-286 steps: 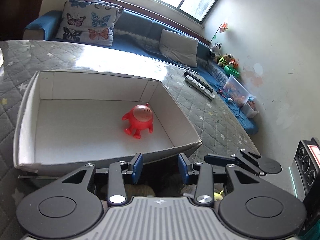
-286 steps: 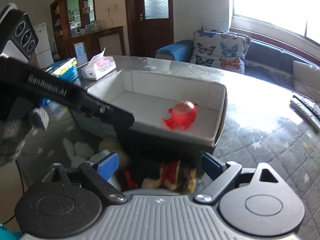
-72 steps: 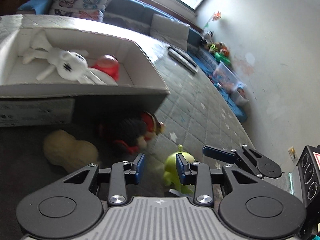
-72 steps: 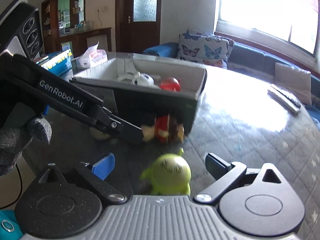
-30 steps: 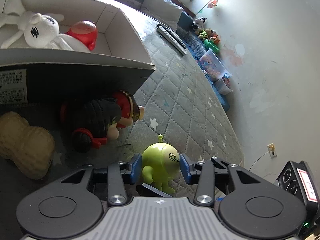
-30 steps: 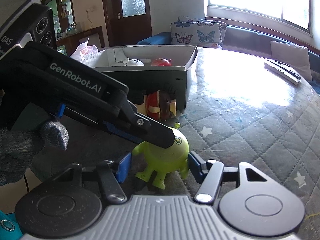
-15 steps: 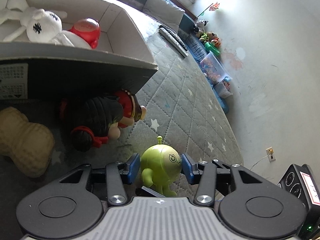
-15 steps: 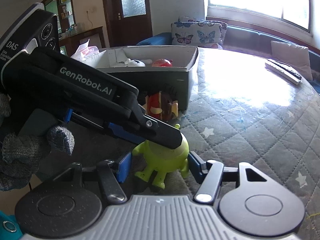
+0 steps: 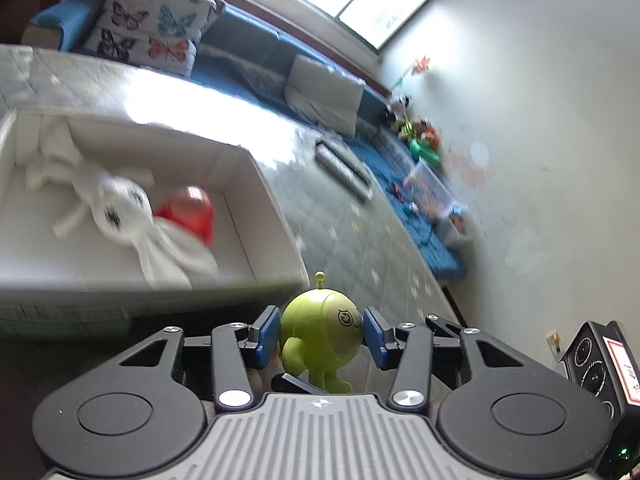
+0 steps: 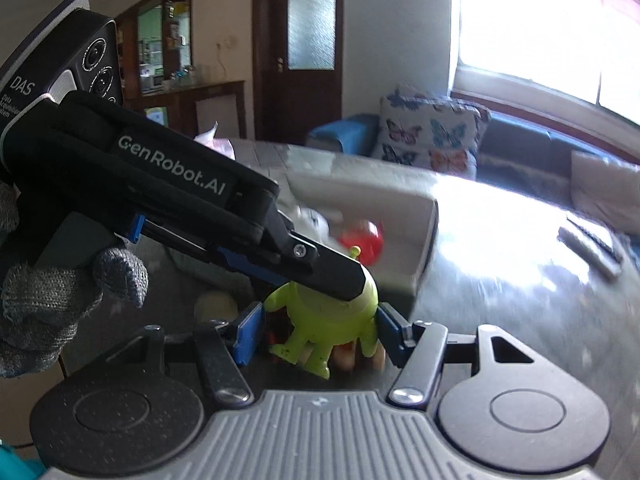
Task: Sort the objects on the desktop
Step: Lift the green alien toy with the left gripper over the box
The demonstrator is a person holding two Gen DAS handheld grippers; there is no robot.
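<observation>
The green alien toy (image 9: 322,330) is gripped between both grippers' fingers – left gripper (image 9: 320,334), right gripper (image 10: 318,334) – with the white box (image 9: 276,216) lying far-left.

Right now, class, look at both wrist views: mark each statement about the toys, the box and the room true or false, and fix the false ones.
1. A white plush rabbit lies in the white cardboard box. True.
2. The green alien toy lies in the box as well. False: it is outside the box, between the pads of the right gripper.
3. A red toy lies right beside the rabbit in the box. True.
4. The cushion on the blue sofa has a flower print. False: it is printed with butterflies.
5. The remote controls are in the box. False: they lie on the quilted table cover, beyond the box.
</observation>
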